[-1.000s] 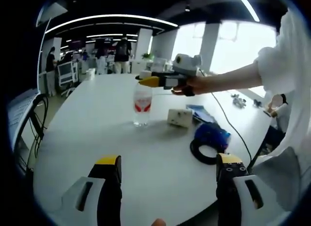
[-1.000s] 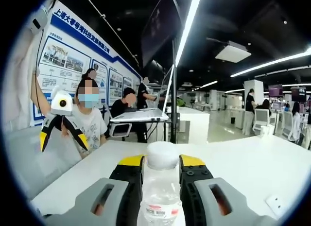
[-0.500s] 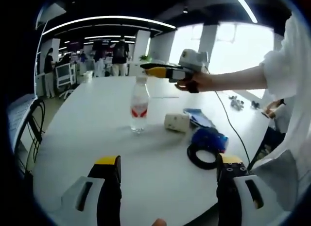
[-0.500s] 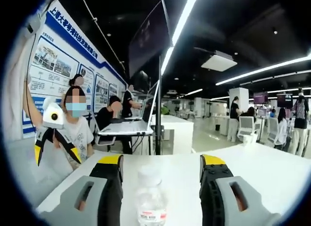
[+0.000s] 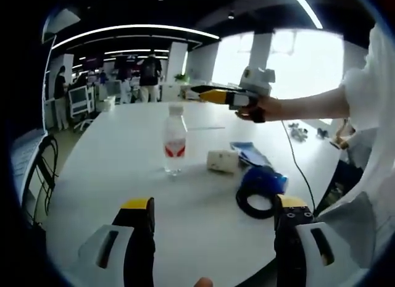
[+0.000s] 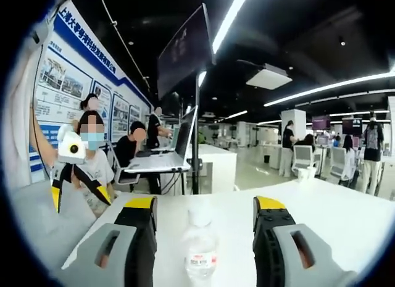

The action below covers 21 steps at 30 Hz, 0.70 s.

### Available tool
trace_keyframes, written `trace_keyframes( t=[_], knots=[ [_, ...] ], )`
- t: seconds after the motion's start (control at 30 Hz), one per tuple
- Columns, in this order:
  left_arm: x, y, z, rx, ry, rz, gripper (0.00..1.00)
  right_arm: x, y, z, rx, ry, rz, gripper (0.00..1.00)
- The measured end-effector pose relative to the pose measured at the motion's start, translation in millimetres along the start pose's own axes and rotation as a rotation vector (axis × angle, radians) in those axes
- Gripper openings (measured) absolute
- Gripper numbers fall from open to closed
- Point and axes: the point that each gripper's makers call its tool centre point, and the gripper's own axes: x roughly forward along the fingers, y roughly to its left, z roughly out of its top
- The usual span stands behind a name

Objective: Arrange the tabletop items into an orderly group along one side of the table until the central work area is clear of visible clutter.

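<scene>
On the white round-edged table [image 5: 111, 170] your clear plastic water bottle [image 5: 174, 141] stands upright, long axis vertical and white cap at the top, with a red-and-white label around its middle; it sits apart from a small cream block [image 5: 221, 161], a flat blue packet [image 5: 251, 153] and a black ring lying against a blue bundle [image 5: 262, 187]. Your right gripper [image 5: 199, 92] hovers above and just beside the cap with nothing in it, and in the right gripper view its yellow-tipped jaws stand wide apart with the bottle between them, untouched. Your left gripper [image 5: 214, 208] hangs over the near table edge, jaws spread and empty.
</scene>
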Motion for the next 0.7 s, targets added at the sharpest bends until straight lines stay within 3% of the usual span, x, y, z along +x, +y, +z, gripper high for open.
trace_keyframes(
  t=[0.17, 0.7],
  knots=[
    [-0.2, -2.4, 1.8, 0.015, 0.003, -0.015, 0.74, -17.5, 3.1, -1.6, 0.018, 0.005, -0.055, 0.61],
    [-0.1, -11.7, 1.6, 0.044, 0.009, -0.058, 0.73, -61.1, 24.3, -7.6, 0.038, 0.044, -0.135, 0.60]
  ],
)
